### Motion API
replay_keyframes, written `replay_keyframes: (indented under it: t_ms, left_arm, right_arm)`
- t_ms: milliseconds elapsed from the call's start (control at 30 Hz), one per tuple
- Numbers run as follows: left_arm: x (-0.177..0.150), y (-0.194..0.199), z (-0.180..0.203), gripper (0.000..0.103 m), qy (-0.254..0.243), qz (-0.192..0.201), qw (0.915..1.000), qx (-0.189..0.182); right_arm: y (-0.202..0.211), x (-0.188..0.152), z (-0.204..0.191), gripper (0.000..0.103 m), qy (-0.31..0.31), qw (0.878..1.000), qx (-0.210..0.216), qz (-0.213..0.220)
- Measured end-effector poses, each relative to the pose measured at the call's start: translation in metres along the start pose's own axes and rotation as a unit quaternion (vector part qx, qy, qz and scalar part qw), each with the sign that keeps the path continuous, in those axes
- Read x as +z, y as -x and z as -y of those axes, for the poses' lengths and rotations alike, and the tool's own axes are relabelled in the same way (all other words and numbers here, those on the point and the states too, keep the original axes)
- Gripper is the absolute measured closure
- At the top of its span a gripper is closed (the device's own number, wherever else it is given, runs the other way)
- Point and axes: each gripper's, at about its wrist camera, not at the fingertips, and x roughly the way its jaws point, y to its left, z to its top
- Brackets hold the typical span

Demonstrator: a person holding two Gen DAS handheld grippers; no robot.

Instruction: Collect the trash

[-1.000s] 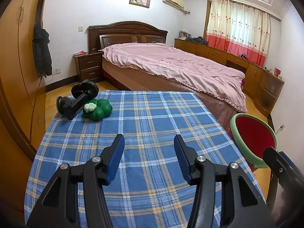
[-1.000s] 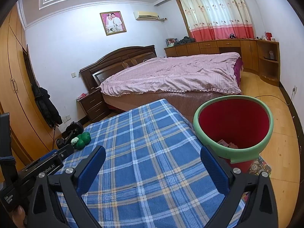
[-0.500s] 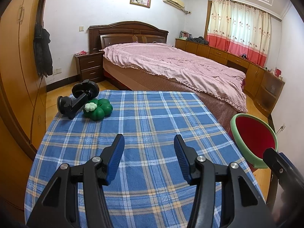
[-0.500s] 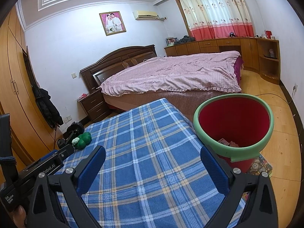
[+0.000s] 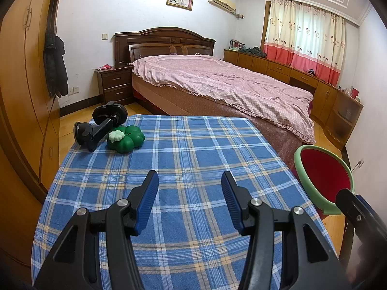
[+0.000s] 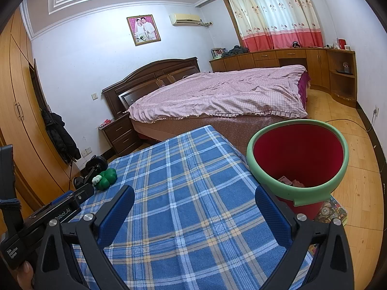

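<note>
Trash bin (image 6: pixel 297 200) upright, mouth up, beside table (image 6: pixel 188 193)

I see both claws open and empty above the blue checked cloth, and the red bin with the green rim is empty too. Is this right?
Not quite. The red bin is not empty: the right wrist view shows a few scraps lying at its bottom. The rest holds: the left claw and the right claw are open and empty above the blue checked cloth.

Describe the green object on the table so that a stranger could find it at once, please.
Start at the table with the blue checked cloth and go to its far left corner. There, a green clover-shaped object lies beside a black mount. Only it is green, with a small white flower on top.
</note>
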Motion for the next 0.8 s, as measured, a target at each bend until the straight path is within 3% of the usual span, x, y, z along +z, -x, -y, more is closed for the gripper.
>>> replay_keyframes:
  t_ms: [800]
  left_arm:
    - [0.0004,0.0000,-0.0018,0.049,0.001,0.001,1.0000,0.000]
  right_arm:
    - [0.0016,-0.0016,-0.0001,0.001,-0.002,1.000,0.000,0.003]
